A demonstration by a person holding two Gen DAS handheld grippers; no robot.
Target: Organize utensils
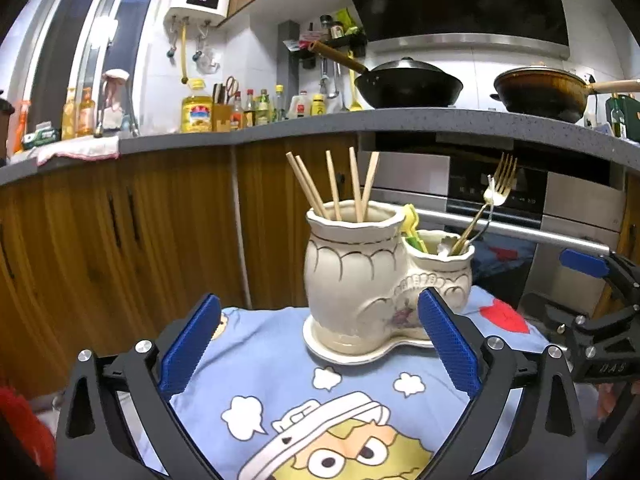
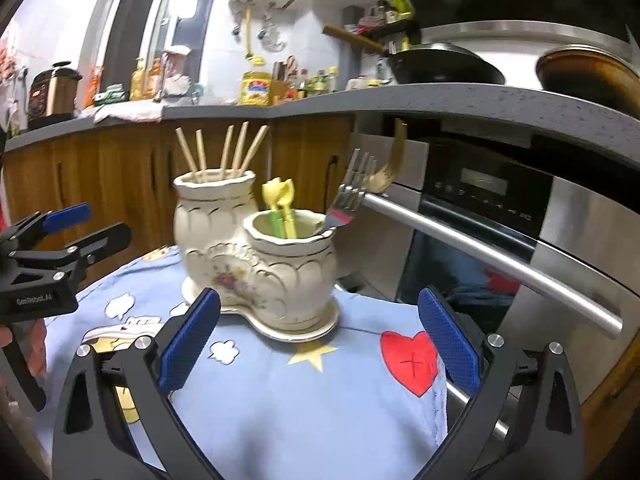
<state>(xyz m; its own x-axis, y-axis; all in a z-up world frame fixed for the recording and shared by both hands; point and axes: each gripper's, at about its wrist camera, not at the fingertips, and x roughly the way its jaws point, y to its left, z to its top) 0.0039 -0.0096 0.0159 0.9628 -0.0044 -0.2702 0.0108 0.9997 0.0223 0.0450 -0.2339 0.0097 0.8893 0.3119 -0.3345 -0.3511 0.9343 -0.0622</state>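
A cream ceramic double-pot holder stands on a blue cartoon cloth; it also shows in the right wrist view. Its tall pot holds several wooden chopsticks. Its short pot holds a metal fork, what looks like a spoon, and a yellow-green plastic utensil. My left gripper is open and empty, just in front of the holder. My right gripper is open and empty, in front of the short pot.
The right gripper shows at the right edge of the left wrist view; the left gripper shows at the left of the right wrist view. Behind are wooden cabinets, an oven with a steel handle, and a grey counter with woks and bottles.
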